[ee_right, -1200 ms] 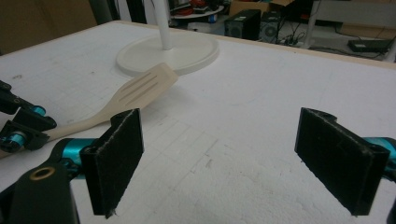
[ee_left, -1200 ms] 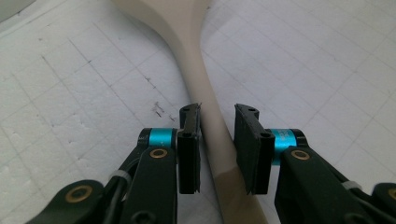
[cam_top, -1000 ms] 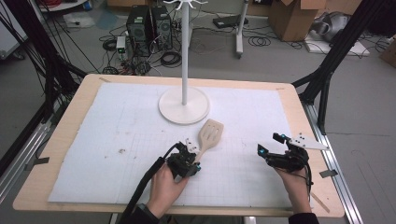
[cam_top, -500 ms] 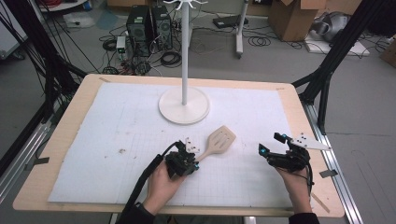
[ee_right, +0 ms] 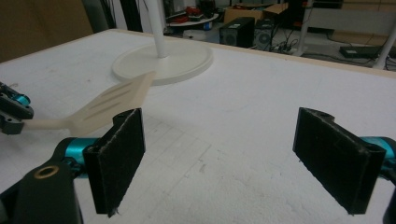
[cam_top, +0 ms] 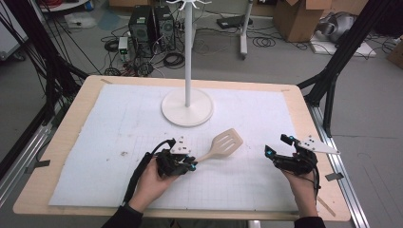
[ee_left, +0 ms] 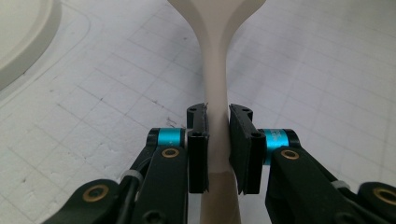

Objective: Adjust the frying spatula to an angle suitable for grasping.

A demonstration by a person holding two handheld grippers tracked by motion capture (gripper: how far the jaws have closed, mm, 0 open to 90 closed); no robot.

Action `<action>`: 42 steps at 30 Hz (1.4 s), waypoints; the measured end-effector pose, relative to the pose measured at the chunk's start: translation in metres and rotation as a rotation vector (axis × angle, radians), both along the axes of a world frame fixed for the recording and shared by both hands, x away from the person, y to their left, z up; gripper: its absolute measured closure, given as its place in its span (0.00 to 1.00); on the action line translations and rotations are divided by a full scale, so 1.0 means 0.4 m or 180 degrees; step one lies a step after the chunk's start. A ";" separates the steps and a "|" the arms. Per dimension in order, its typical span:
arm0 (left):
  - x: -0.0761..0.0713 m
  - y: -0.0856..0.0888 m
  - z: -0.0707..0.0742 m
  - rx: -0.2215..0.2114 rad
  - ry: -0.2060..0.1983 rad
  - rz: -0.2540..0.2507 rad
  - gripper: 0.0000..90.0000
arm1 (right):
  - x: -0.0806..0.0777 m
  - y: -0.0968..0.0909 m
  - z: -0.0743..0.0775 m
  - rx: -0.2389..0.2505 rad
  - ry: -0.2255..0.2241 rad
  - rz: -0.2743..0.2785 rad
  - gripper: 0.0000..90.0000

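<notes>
Now the left gripper's (ee_left: pixel 217 140) fingers (ee_left: pixel 197 149) pinch the handle of the slotted spatula (cam_top: pixel 223 145), one pad on either flat side, with the neck running up and away between them. Their jaws have just been closing, and the handle sits clamped between the pads with no gap on either side. Compared with a second ago, the spatula has swung: its blade pointed toward the stand's round base (cam_top: pixel 187 110) then, and it now angles off to the right of that base, farther from it and nearer the right gripper (cam_top: pixel 278 154). The blade appears to hover just clear of the white mat (cam_top: pixel 114 123) rather than lying flat on it, though the lift is slight and I cannot be sure.

The right gripper's fingers (ee_right: pixel 119 154) stand spread wide with nothing between them, waiting to the right of the base near the worktop's (cam_top: pixel 85 90) front edge, and it has not shifted. From its own view, the blade lies ahead and to its left, with the stand's pole (cam_top: pixel 187 52) rising behind.

The grip looks settled, so the pick-up seems done; carrying the spatula toward the stand, or handing it over, is likely what remains.
</notes>
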State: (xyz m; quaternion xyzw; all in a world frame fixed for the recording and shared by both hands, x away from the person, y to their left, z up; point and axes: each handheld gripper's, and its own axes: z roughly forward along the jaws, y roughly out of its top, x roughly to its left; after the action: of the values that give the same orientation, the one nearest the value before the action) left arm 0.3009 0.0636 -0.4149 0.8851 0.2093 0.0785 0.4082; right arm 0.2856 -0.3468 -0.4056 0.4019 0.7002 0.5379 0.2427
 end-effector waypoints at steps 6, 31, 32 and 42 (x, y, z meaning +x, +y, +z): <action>0.008 0.032 0.002 0.0054 -0.0216 -0.0495 0.86 | -0.003 -0.004 0.004 0.0022 -0.0032 -0.0018 0.18; 0.020 0.003 -0.053 0.0265 -0.0589 -0.1538 0.81 | -0.001 0.004 -0.005 -0.0039 0.0017 0.0003 0.18; 0.021 0.004 -0.050 0.0197 -0.0585 -0.1481 0.75 | -0.001 0.005 -0.005 -0.0045 0.0015 0.0010 0.18; 0.019 0.066 0.002 -0.0322 -0.0393 -0.0882 0.39 | -0.001 0.006 -0.005 -0.0010 0.0035 0.0032 0.18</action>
State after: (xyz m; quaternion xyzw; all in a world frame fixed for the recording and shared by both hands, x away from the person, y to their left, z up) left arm 0.3086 0.0901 -0.4141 0.8773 0.0635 0.0650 0.4712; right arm 0.2850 -0.3446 -0.4075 0.4009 0.7043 0.5359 0.2368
